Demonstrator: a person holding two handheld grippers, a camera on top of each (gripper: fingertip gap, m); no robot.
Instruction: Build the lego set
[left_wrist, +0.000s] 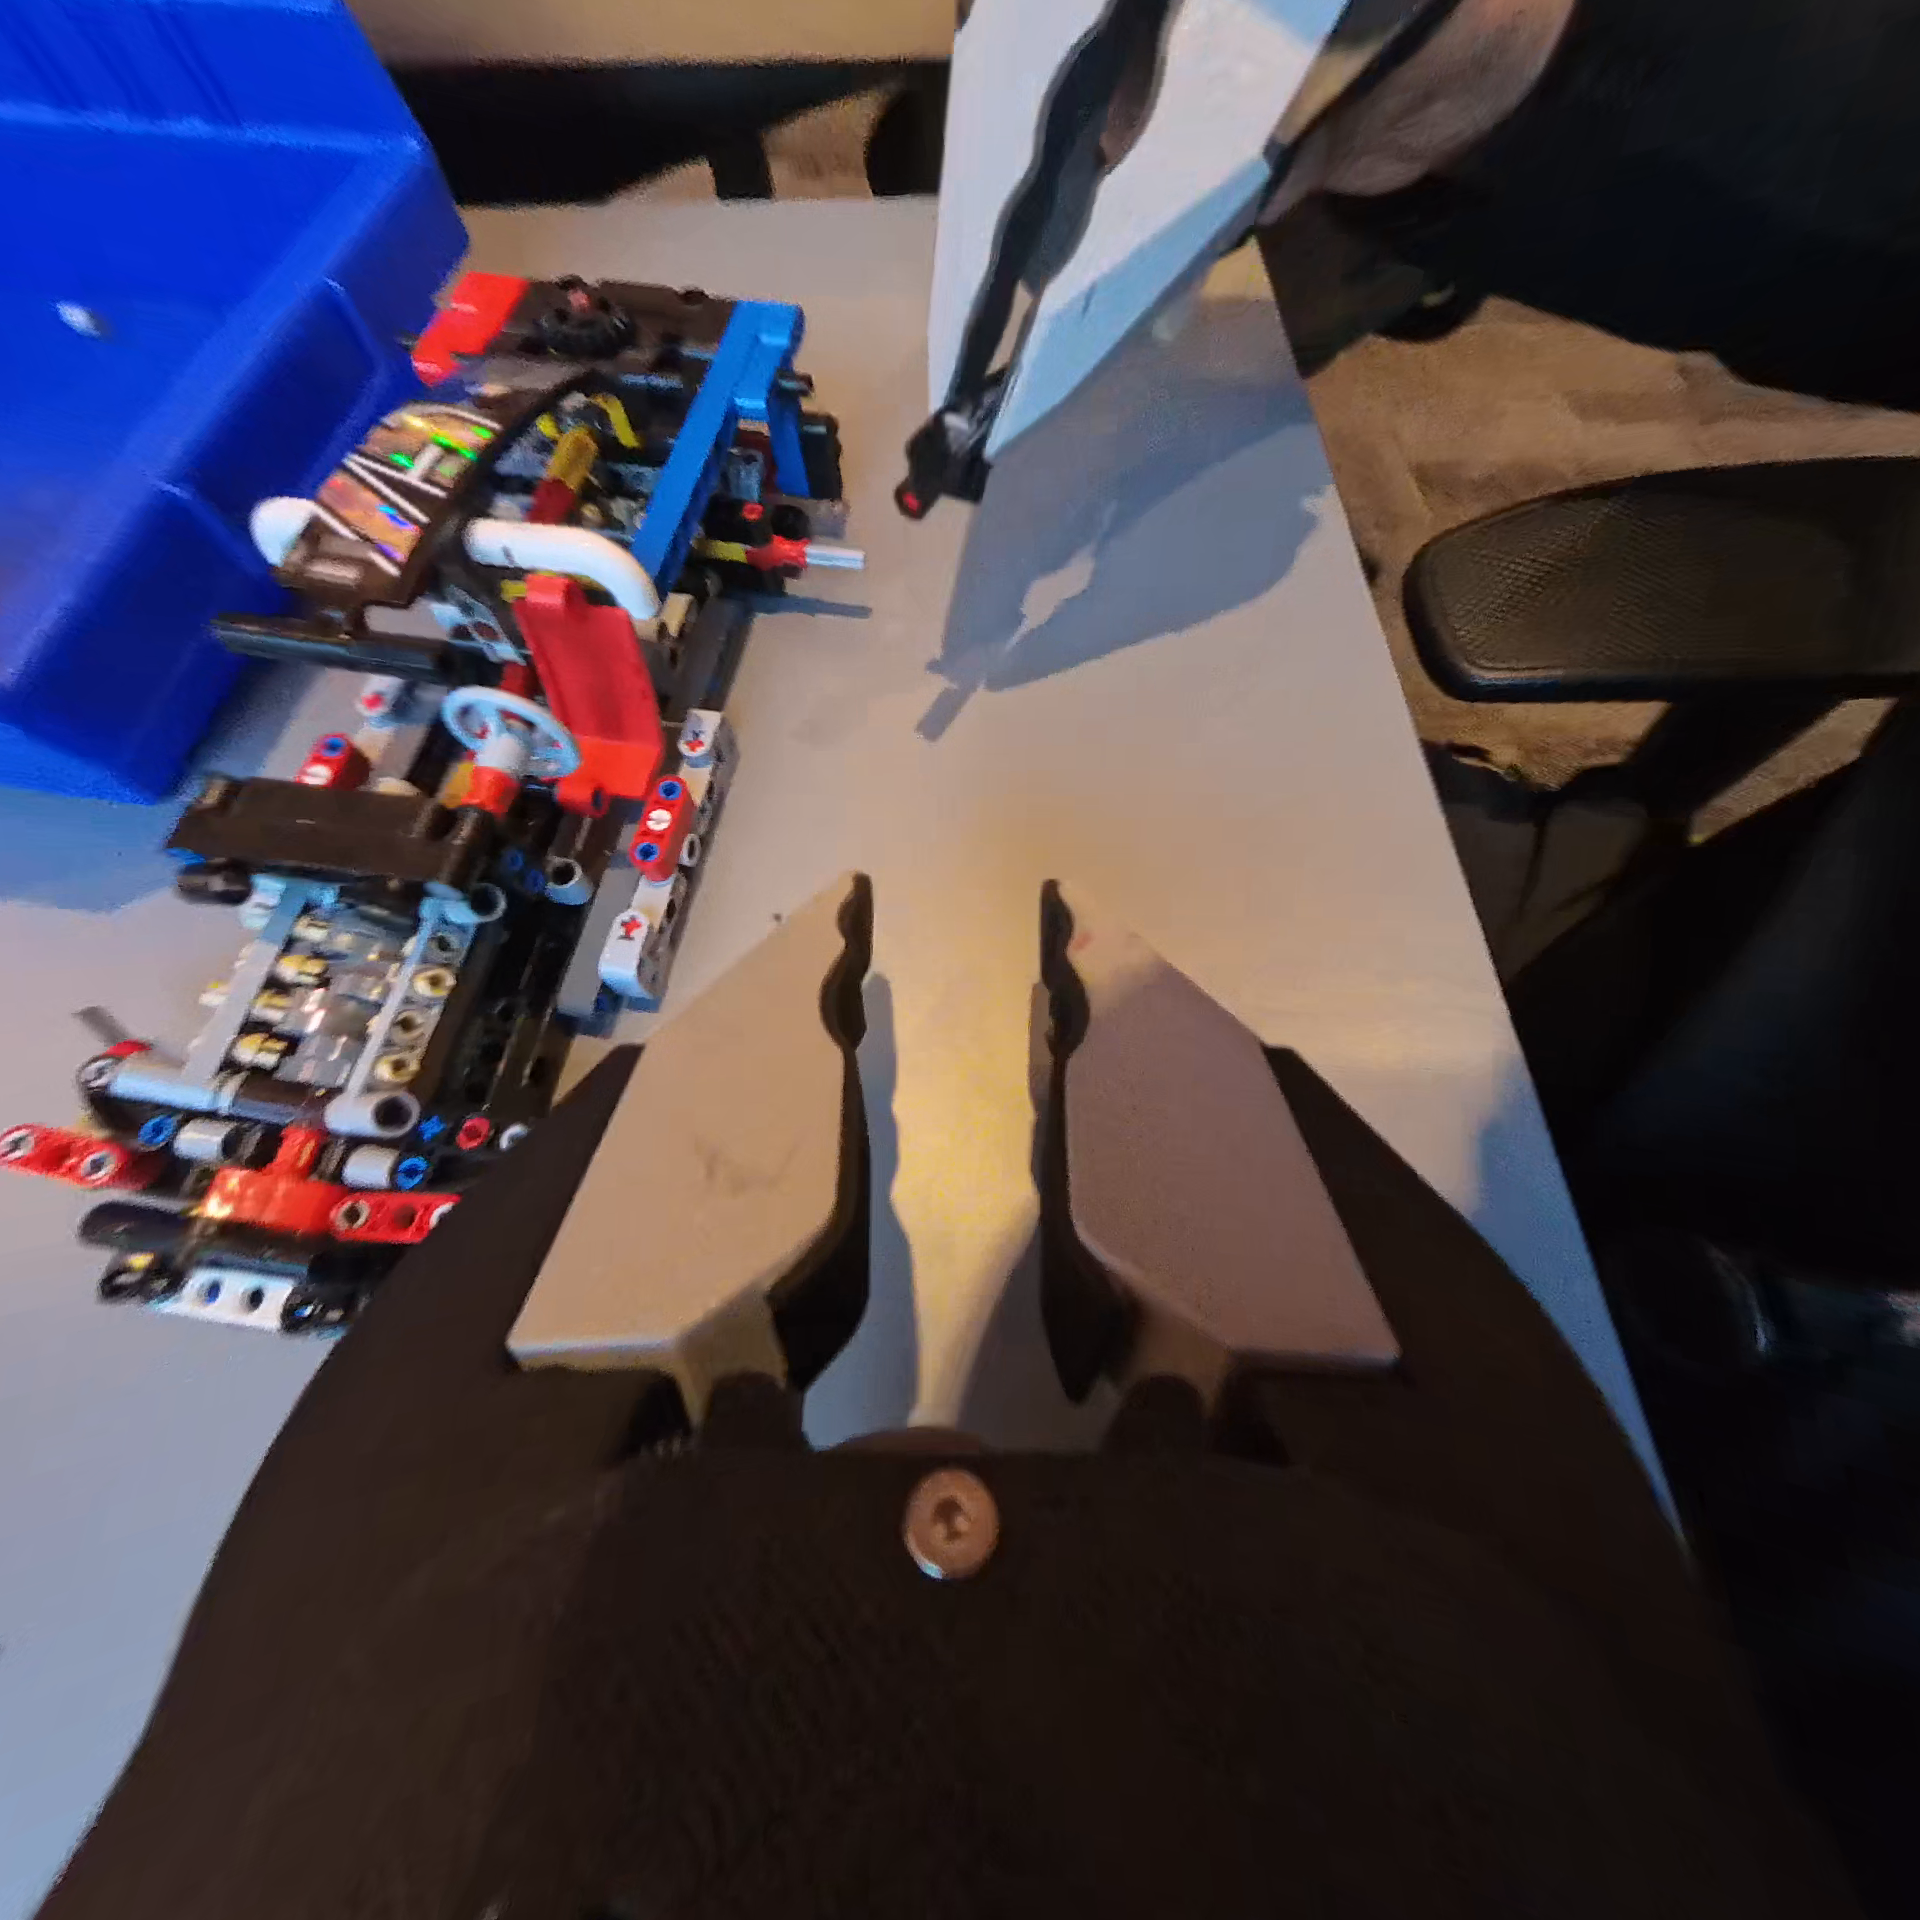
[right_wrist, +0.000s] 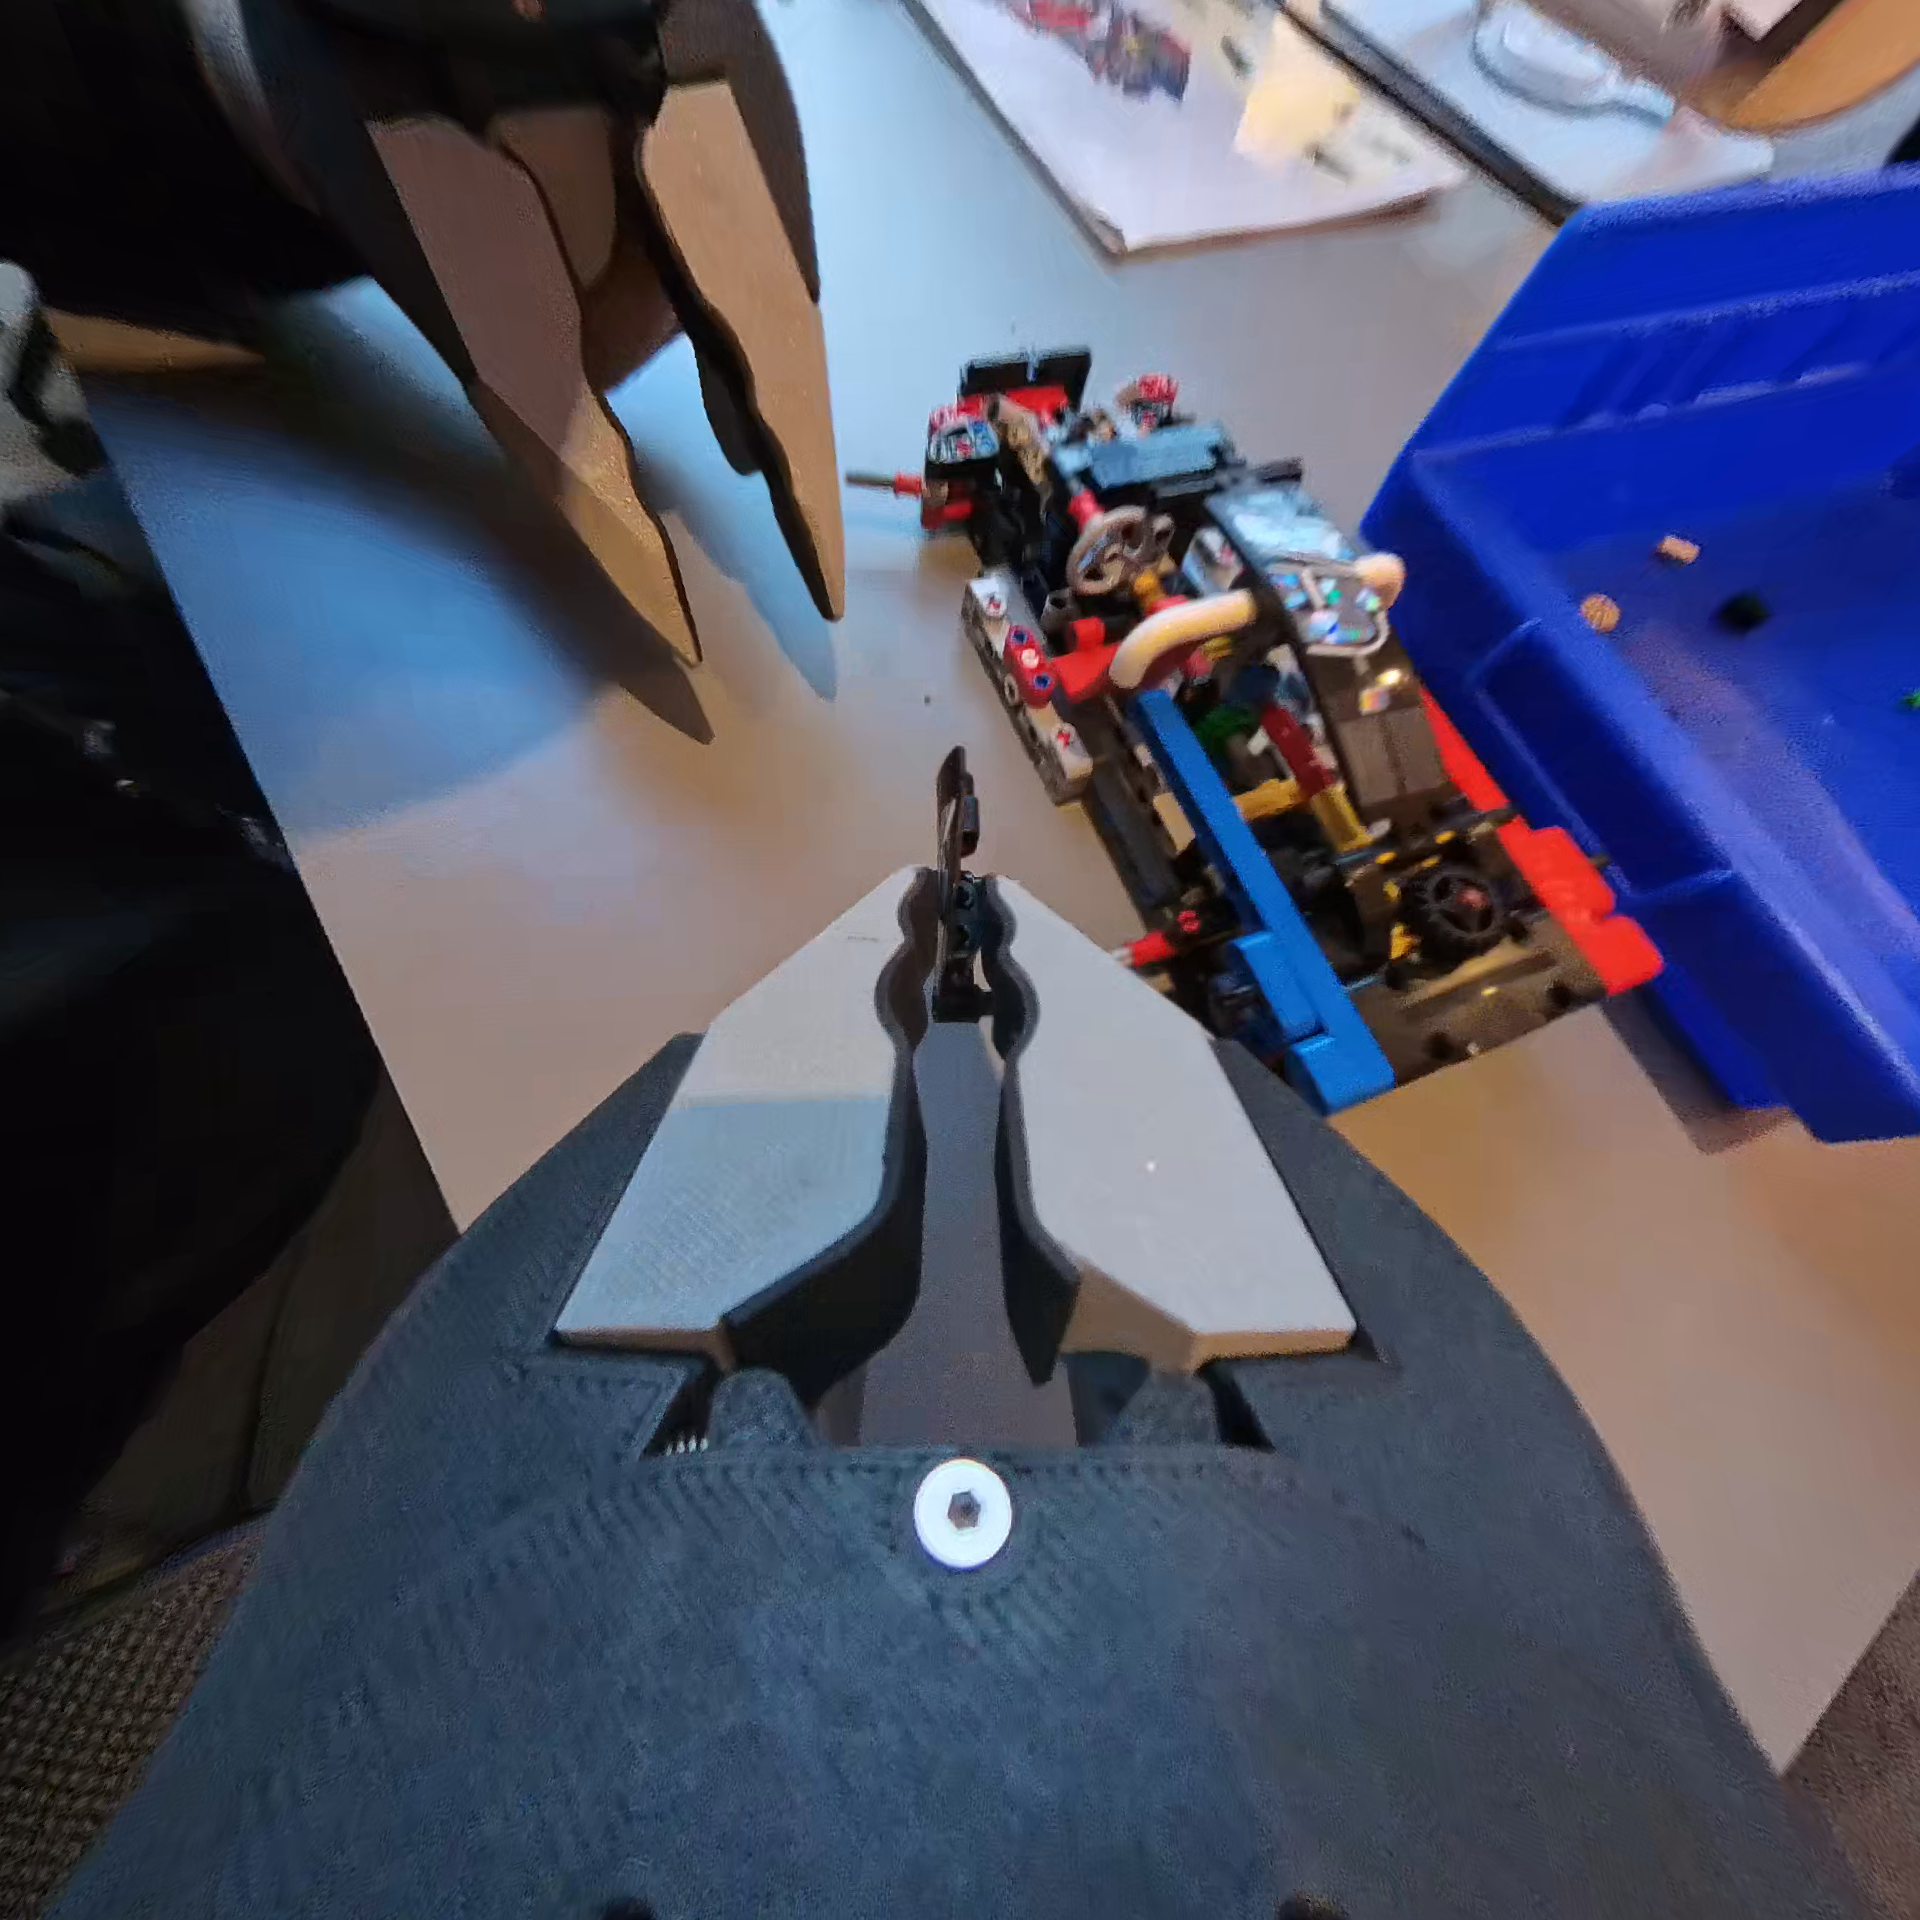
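Left tool (left_wrist: 951, 899) hovering with fingers parted and nothing between them, just right of the lego model (left_wrist: 468, 748) lying on the surface (left_wrist: 1143, 779) beside a blue bin (left_wrist: 177, 364), right tool (right_wrist: 961, 883) pinching a small black piece (right_wrist: 956, 831) near the model's far end.

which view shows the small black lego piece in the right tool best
The right wrist view: the small black lego piece sits close and centred, pinched at the right tool tips. The left wrist view shows it farther off, blurred, with a red end.

Bare table (right_wrist: 644, 935) open beside the lego car (right_wrist: 1247, 748), blue bin (right_wrist: 1662, 665) touching its far side
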